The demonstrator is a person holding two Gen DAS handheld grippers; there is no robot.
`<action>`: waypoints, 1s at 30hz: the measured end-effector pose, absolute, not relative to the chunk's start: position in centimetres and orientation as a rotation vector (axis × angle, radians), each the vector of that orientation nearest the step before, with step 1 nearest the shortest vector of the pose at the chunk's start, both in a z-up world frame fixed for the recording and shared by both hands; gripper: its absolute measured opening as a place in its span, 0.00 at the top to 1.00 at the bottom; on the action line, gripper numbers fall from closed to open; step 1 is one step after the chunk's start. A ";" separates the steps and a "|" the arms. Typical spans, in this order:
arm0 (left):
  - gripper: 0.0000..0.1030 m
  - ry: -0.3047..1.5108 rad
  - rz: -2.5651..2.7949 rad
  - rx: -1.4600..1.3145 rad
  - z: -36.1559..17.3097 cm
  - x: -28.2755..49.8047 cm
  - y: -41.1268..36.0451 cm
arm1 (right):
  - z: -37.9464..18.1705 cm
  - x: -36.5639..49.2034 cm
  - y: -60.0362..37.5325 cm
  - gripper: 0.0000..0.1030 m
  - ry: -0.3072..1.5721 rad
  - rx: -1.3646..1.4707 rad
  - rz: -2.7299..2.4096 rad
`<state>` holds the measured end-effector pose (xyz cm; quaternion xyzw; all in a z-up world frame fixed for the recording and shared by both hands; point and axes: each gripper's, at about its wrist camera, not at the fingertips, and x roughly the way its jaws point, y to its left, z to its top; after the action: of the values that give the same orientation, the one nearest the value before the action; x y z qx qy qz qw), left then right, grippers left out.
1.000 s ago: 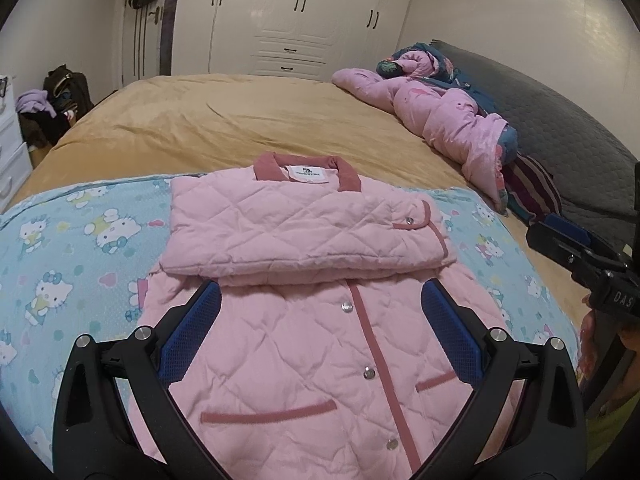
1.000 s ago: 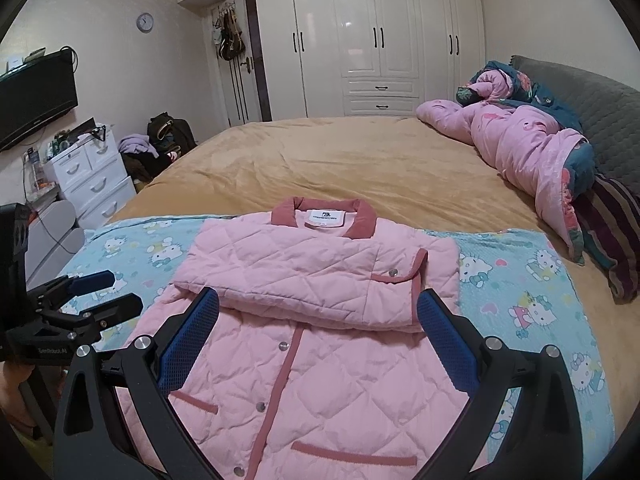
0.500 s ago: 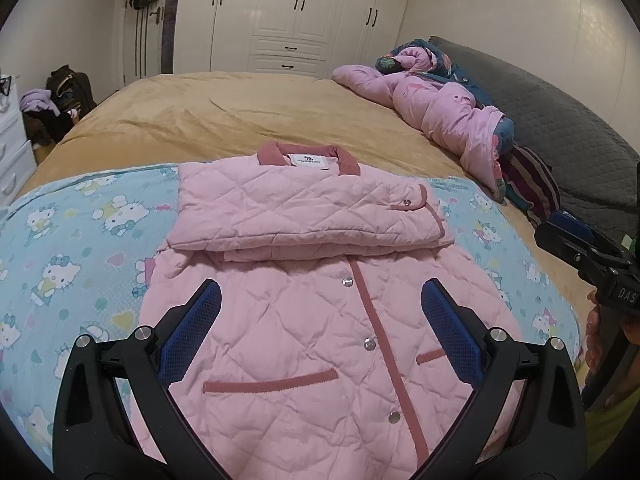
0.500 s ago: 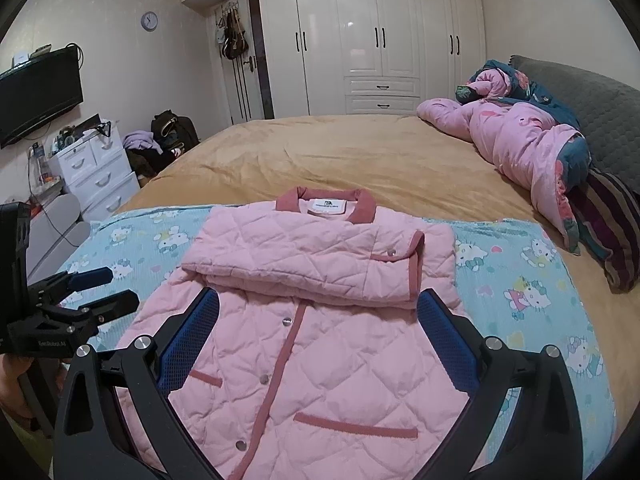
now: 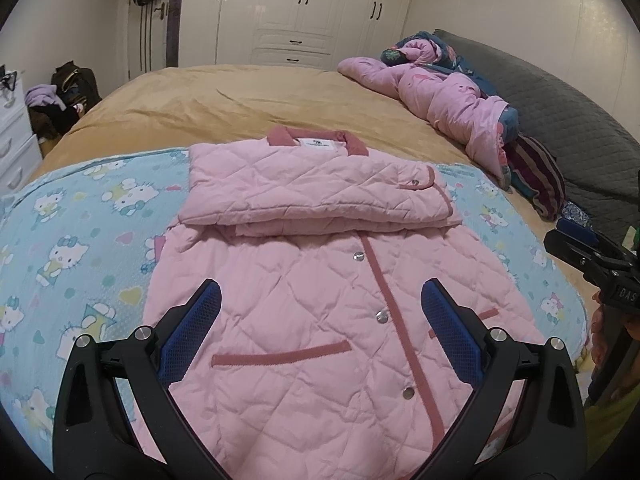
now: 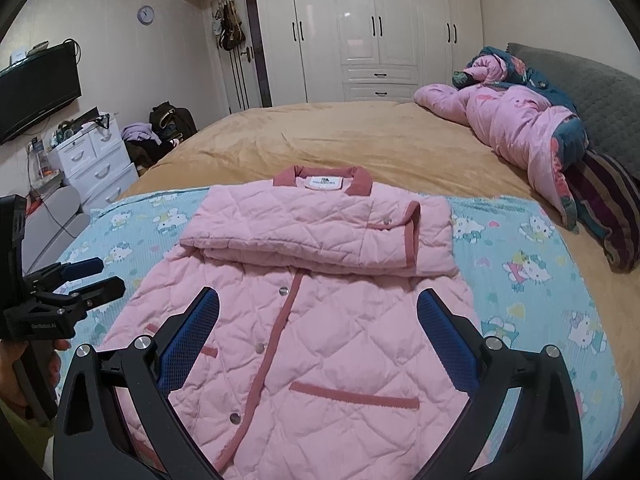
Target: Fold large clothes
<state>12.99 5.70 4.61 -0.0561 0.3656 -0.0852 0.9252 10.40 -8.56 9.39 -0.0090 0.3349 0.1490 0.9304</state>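
the bed [image 5: 280, 92] carries a tan cover and fills most of both views. a blue cartoon-print sheet [image 5: 88, 216] lies across its near part. a rumpled pink quilt [image 6: 516, 124] sits at the far right, near a grey headboard [image 6: 600, 92]. the pink quilted jacket [image 5: 320, 280] lies flat on the sheet, front up, collar pointing away. both sleeves are folded across the chest and form a band just below the collar; the lower body with snaps and pocket trims is spread toward the cameras. the left gripper [image 5: 320, 312] hovers over the lower jacket, fingers [image 5: 192, 332] spread wide, holding nothing. the right gripper [image 6: 318, 312] hovers likewise, fingers [image 6: 448, 336] spread wide and empty. a hand [image 6: 16, 368] holds the left gripper's handle.
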 end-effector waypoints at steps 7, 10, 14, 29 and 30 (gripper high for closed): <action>0.09 0.784 -0.153 -0.111 3.0 12.5 6.6 | 7.6 9.8 -9.4 0.04 0.717 -0.014 0.296; 0.09 0.797 -0.143 -0.107 2.2 12.3 7.1 | 6.8 9.4 -9.8 0.04 0.727 -0.010 0.286; 0.09 0.807 -0.129 -0.106 1.4 12.0 7.8 | 6.0 9.0 -10.4 0.04 0.739 -0.008 0.279; 0.09 0.875 -0.056 -0.091 -2.3 10.8 11.0 | 1.3 7.1 -13.3 0.04 0.846 -0.040 0.237; 0.09 0.882 -0.045 -0.083 -2.7 10.6 11.3 | 0.9 6.9 -13.6 0.04 0.854 -0.040 0.230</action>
<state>10.62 11.32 -2.73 -0.0400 0.4266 -0.0216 0.9033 6.87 -13.60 0.89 -0.0193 0.4130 0.1115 0.9037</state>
